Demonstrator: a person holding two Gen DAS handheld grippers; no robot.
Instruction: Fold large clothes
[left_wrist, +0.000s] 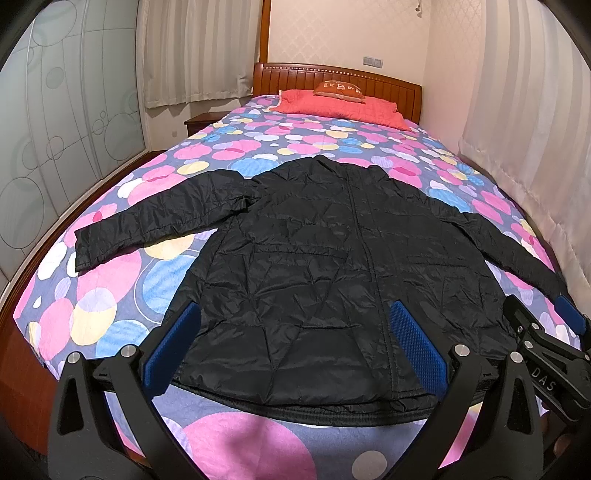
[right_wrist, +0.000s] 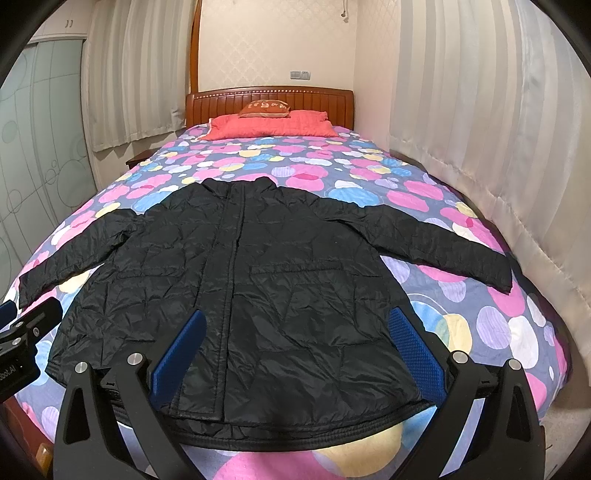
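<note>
A black quilted jacket (left_wrist: 314, 258) lies flat and face up on the bed, collar toward the headboard, both sleeves spread out to the sides. It also shows in the right wrist view (right_wrist: 258, 280). My left gripper (left_wrist: 295, 336) is open and empty, held above the jacket's hem on its left half. My right gripper (right_wrist: 299, 339) is open and empty above the hem on its right half. The right gripper's body shows at the right edge of the left wrist view (left_wrist: 546, 347). The left gripper's body shows at the left edge of the right wrist view (right_wrist: 22, 339).
The bed (left_wrist: 110, 280) has a bedspread with pink, blue and yellow circles. A red pillow (left_wrist: 343, 105) and small cushion (left_wrist: 338, 89) lie by the wooden headboard (left_wrist: 388, 86). Curtains (right_wrist: 498, 166) hang along the right side. A frosted wardrobe (left_wrist: 55, 129) stands at the left.
</note>
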